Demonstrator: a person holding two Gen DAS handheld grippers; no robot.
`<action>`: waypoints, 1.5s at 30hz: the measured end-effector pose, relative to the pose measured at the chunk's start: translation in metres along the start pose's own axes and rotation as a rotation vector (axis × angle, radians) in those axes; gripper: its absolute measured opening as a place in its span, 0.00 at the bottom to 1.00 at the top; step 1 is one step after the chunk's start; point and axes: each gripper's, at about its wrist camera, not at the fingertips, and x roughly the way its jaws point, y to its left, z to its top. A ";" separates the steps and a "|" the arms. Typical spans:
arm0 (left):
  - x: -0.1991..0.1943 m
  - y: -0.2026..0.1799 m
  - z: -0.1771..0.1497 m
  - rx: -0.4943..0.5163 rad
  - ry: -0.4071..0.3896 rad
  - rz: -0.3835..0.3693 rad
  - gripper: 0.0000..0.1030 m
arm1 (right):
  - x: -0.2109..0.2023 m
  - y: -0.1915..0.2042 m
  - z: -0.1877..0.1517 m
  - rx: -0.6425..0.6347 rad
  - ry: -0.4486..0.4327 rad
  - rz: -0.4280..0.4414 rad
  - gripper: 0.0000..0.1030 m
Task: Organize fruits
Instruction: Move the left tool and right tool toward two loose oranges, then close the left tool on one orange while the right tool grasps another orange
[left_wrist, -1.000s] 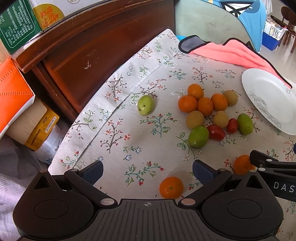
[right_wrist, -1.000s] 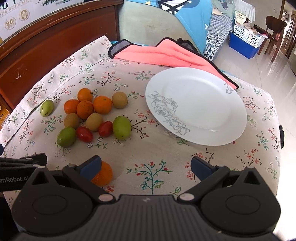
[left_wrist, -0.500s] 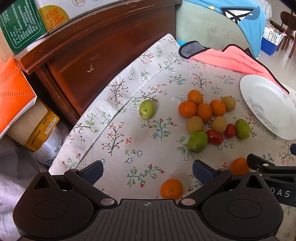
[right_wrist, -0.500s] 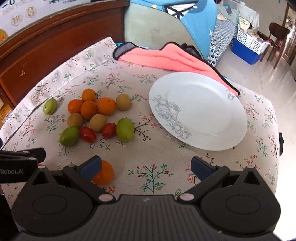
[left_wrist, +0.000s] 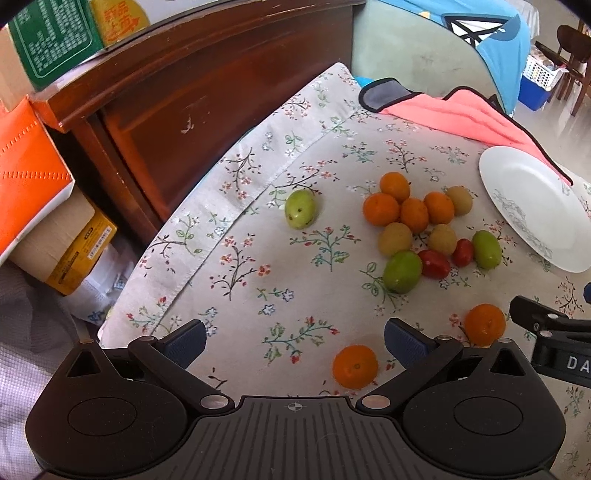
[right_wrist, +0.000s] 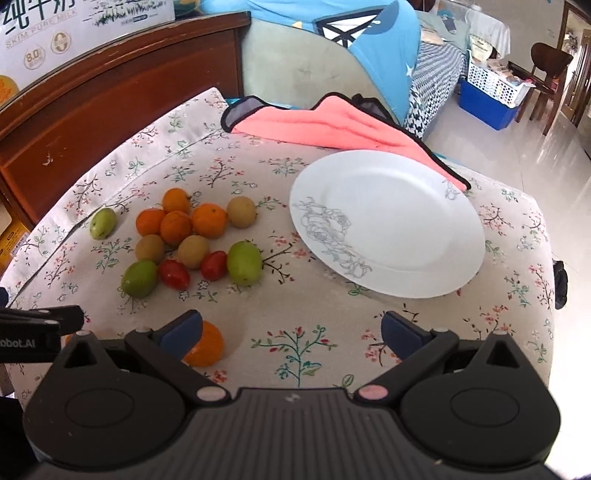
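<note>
A cluster of small fruits (left_wrist: 424, 229) (right_wrist: 192, 240) lies on the floral tablecloth: oranges, tan ones, green ones and two red ones. One green fruit (left_wrist: 300, 208) (right_wrist: 102, 223) sits apart to the left. Two loose oranges lie near me: one (left_wrist: 355, 366) between the left gripper's fingers, low on the cloth, another (left_wrist: 484, 324) (right_wrist: 205, 345) partly behind the right gripper's left fingertip. A white plate (right_wrist: 388, 229) (left_wrist: 535, 206) with a grey flower print stands empty at right. My left gripper (left_wrist: 295, 338) and right gripper (right_wrist: 291, 330) are both open, holding nothing.
A pink cloth (right_wrist: 332, 125) with dark trim lies behind the plate. A dark wooden cabinet (left_wrist: 192, 85) borders the table at left, with boxes (left_wrist: 44, 206) stacked beside it. A blue cushion (right_wrist: 362, 40), a blue crate (right_wrist: 487, 99) and a chair stand beyond.
Both grippers have drawn back and up a little, so the fruits and plate look smaller and farther. Nothing was grasped; the fruits stay where they were.
</note>
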 end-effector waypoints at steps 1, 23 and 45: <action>0.000 0.001 0.000 -0.002 -0.002 0.002 1.00 | 0.000 -0.001 0.000 0.000 0.006 0.010 0.99; 0.004 -0.006 -0.020 0.026 0.025 0.000 1.00 | -0.005 -0.005 -0.007 -0.003 0.011 0.080 0.99; 0.001 -0.002 -0.035 0.012 0.027 -0.051 1.00 | -0.009 -0.012 -0.028 -0.085 -0.016 0.174 0.91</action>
